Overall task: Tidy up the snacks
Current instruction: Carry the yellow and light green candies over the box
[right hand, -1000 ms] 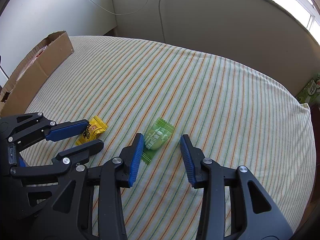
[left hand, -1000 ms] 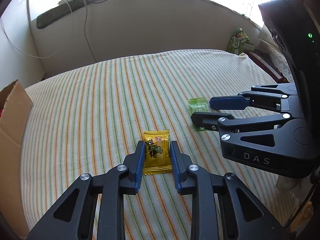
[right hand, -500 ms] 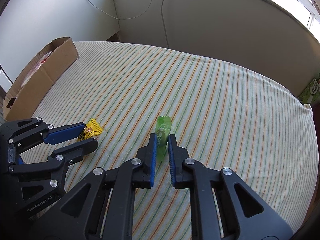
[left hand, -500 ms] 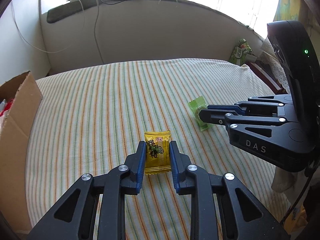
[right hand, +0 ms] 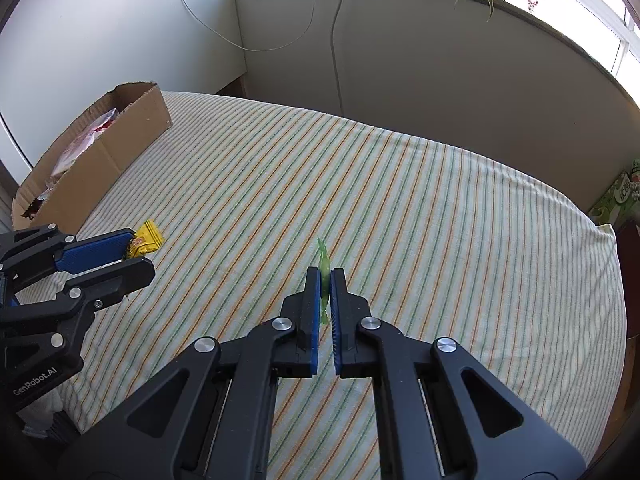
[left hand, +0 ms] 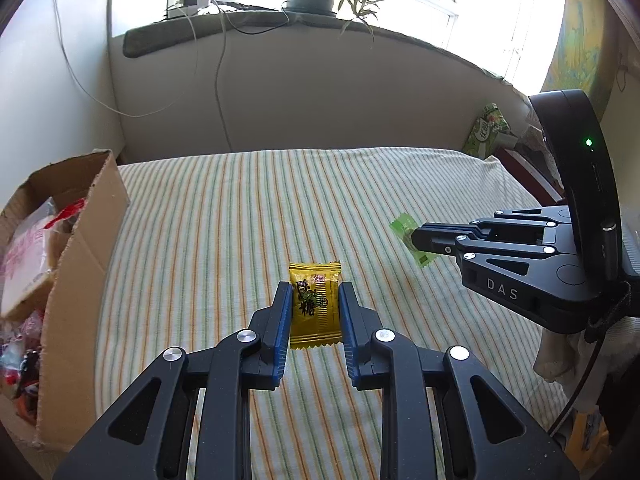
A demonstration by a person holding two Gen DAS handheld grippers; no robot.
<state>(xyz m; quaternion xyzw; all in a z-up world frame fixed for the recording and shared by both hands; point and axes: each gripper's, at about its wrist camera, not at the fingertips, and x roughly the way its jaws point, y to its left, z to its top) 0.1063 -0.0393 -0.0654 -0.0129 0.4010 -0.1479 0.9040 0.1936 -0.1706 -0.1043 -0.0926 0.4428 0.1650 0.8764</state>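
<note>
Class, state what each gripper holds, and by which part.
Left gripper: yellow candy, by its side edges. Right gripper: green candy, by its flat faces.

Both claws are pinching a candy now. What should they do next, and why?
Probably carry both toward the cardboard box. The left claw grips the yellow candy, the right claw the green candy, and the box already holds snacks.

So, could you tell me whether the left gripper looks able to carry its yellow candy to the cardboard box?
Probably yes: the left gripper grips the yellow candy, and only bare striped cloth separates it from the open cardboard box.
</note>
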